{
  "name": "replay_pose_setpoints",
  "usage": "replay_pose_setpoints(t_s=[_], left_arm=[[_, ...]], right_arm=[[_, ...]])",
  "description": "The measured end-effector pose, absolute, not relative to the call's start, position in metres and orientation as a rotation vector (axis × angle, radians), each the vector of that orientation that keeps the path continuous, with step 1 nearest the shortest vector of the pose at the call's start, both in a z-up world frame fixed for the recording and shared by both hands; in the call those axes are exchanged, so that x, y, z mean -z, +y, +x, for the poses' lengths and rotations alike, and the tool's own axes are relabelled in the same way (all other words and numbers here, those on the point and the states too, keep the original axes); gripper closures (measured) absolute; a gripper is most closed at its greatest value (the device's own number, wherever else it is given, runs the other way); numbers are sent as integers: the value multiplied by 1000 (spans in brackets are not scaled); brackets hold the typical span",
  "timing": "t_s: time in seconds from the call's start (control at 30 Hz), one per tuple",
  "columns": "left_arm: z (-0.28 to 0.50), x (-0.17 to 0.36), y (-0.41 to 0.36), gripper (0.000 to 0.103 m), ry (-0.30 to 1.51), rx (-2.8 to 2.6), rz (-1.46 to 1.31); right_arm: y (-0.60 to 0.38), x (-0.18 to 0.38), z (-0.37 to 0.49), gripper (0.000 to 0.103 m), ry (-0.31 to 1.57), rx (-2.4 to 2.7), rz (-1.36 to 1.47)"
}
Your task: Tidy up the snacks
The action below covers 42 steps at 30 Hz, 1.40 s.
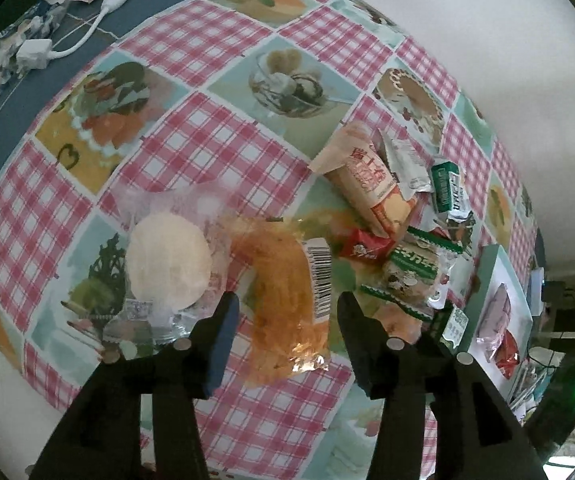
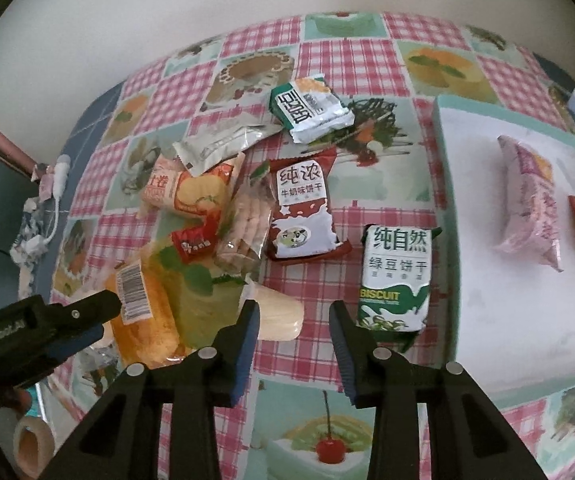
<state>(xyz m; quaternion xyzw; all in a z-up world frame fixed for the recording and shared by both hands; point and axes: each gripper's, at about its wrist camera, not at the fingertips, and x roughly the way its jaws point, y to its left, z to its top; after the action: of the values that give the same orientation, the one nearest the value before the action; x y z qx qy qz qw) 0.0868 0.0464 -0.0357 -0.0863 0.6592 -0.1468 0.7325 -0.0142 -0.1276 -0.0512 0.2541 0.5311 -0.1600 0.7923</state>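
Left wrist view: my left tongs (image 1: 287,320) stand spread, straddling the orange snack bag (image 1: 283,300) without pressing it, so I should sink lower and close across its middle, clear of the barcode label. Just left of them lies the round wafer pack (image 1: 169,266), which I must not snag. My right tongs (image 2: 293,328) hang spread and empty over the table (image 2: 299,276), the green biscuit pack (image 2: 397,276) just to their right. Farther right sits the white tray (image 2: 487,300), already carrying the pink packet (image 2: 531,204).

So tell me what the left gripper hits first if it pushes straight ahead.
Most likely the orange snack bag with the barcode label: it lies between the open fingers of the left gripper, which points steeply down at it. Depth is unclear.
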Motion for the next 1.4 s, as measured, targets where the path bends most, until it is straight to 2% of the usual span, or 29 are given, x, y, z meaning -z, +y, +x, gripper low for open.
replay_pose_setpoints(t_s=[0.03,0.1,0.13,0.63,0.97,1.03,1.13,1.33,1.37,1.4], left_arm=[[88,36,43,50,1451,327,-181],[88,37,36,46,1450,333,-148],[88,39,33,45,1451,336,-135],[95,53,33,45,1470,266,-107],[96,53,41,45,1473,263,-124],[96,55,36,44,1477,271,-112],[96,58,27,44,1485,283,-91],[94,65,14,45,1499,294,-35],[94,66,11,45,1502,295,-32],[94,67,10,53,1503,298,-30]], right_arm=[[-129,52,-14,57,1139,342,559],[-131,56,-13,44,1142,345,582],[-131,57,-13,43,1144,344,589],[-124,53,0,43,1105,247,728],[-115,73,10,43,1183,298,706],[-115,76,8,44,1199,326,674],[-119,77,5,51,1202,338,668],[-126,76,-1,51,1197,363,666],[-126,76,-2,51,1197,364,665],[-126,76,-3,51,1198,364,665]])
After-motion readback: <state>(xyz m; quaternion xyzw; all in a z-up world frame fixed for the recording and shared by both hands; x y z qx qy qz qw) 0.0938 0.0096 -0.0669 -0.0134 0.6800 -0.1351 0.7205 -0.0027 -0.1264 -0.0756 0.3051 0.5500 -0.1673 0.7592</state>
